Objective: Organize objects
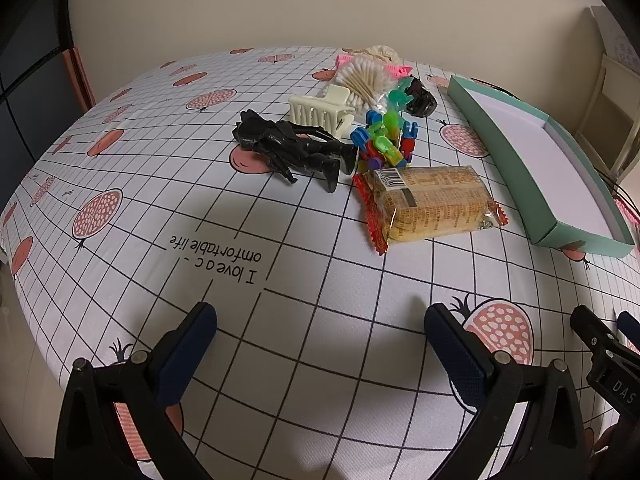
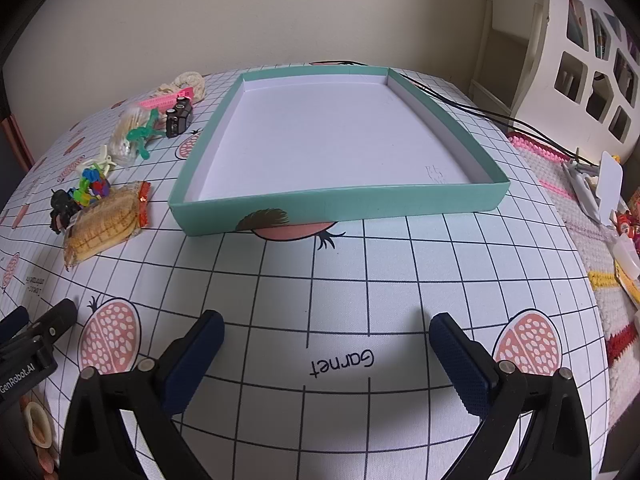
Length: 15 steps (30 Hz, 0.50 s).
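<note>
A pile of small items lies on the patterned tablecloth: a wrapped snack cake (image 1: 430, 204), a black toy figure (image 1: 296, 148), a cream hair claw (image 1: 320, 110), a bag of coloured plastic clips (image 1: 386, 140), a bag of cotton swabs (image 1: 366, 76) and a small black item (image 1: 420, 98). To their right sits a shallow teal box lid (image 2: 340, 200) with a bare white inside. My left gripper (image 1: 320, 320) is open, hovering low in front of the pile. My right gripper (image 2: 326, 328) is open in front of the lid, holding nothing. The snack cake (image 2: 104, 224) shows left of the lid.
A white shelf unit (image 2: 580, 60) stands at the right, with black cables (image 2: 500, 118) running behind the lid. A pink knitted mat (image 2: 560, 184) with loose small items lies past the table's right edge. A beige wall backs the table.
</note>
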Motion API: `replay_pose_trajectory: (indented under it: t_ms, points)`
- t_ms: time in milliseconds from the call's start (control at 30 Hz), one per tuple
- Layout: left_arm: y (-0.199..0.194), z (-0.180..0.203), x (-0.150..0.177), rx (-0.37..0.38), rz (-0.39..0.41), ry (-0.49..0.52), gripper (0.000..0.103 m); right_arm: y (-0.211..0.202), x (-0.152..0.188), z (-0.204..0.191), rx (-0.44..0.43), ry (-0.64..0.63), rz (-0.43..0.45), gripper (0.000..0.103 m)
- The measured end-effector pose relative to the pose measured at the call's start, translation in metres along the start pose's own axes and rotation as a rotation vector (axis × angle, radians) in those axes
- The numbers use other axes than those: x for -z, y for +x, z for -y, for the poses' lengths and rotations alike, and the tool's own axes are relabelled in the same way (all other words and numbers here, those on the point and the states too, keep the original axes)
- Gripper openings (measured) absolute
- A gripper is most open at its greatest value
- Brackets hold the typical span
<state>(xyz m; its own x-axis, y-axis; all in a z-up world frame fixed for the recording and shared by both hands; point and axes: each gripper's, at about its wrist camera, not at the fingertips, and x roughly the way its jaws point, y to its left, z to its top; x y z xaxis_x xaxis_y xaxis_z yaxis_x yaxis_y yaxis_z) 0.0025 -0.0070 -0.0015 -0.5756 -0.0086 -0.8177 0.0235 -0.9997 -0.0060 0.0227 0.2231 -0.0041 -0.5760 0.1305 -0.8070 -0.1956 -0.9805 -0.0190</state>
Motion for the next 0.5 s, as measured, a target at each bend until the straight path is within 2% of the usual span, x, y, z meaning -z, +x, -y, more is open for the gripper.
replay_pose_trajectory:
  t_ms: [500]
  points:
    - [-0.0001, -0.0001, -0.0003, -0.001, -0.003, 0.001, 0.103, -0.0001, 0.0002, -0.0002, 0.001, -0.001, 0.001, 0.103]
